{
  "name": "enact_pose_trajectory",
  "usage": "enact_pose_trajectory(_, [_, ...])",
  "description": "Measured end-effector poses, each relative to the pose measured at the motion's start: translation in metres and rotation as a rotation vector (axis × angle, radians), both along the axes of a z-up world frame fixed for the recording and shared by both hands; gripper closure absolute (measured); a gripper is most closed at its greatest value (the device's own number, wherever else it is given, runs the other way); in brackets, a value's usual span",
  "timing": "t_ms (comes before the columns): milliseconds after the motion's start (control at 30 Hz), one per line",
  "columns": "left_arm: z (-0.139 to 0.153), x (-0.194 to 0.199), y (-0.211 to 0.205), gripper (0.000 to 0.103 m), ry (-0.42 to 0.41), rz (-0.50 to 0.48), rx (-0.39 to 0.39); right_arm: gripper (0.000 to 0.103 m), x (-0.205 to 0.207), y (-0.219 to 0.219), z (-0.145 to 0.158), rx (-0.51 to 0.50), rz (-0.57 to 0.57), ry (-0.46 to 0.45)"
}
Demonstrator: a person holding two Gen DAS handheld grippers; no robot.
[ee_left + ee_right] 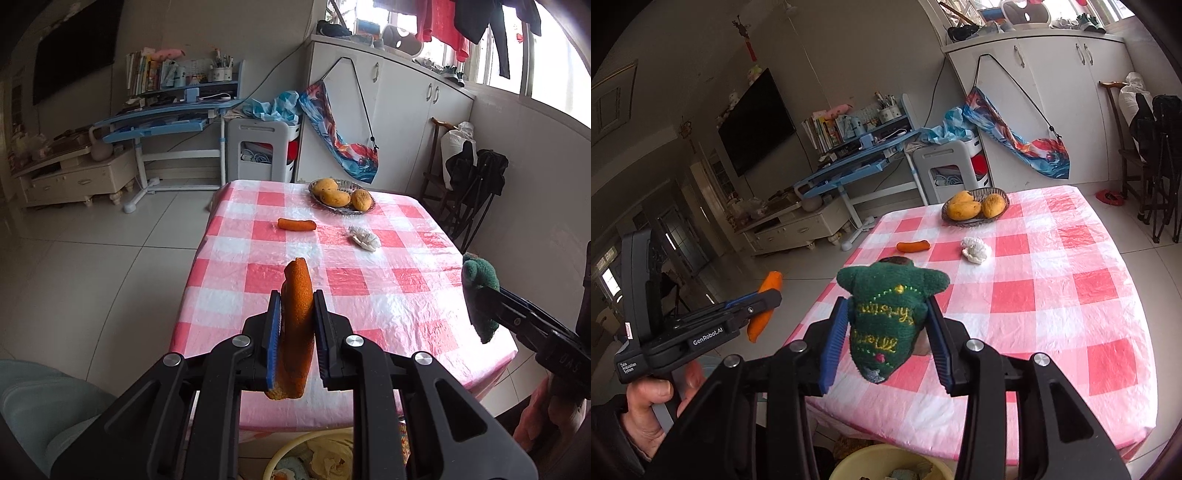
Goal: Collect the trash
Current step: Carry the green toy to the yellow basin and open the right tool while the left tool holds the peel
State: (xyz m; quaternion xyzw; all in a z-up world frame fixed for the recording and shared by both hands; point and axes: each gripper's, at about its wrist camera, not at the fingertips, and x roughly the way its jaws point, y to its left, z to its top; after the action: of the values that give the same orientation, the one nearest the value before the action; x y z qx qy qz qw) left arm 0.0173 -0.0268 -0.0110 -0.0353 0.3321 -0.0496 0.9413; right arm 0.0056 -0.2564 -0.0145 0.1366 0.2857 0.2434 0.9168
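Clamping an orange peel-like scrap (295,325) between its blue pads, the left gripper (295,332) hangs over the near edge of the pink-checked table (369,295), while the right gripper (888,325) pinches a green knitted toy (890,317) with yellow stitching above the same edge. Below both sits a yellow bin (886,461) with scraps inside. Farther out on the cloth lie a small carrot piece (296,224) and a crumpled white wad (363,238), well apart, with a basket of mangoes (341,196) at the far end.
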Motion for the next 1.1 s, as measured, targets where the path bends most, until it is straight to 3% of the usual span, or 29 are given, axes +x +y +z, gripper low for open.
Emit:
enact_pose_trajectory(300, [0.003,-0.025,0.007,0.087,-0.034,0.003,-0.022,0.06,-0.019,0.012,-0.005,0.003,0.035,0.0])
enact_pose_trajectory(767, [0.004,-0.039,-0.001,0.087,-0.055,-0.009,0.011,0.06,-0.041,0.02,-0.017,0.01,0.091,0.027])
enact_pose_trajectory(1100, [0.003,-0.044,-0.002,0.087,-0.051,-0.005,0.013,0.059,-0.055,0.041,-0.032,-0.013,0.172,0.096])
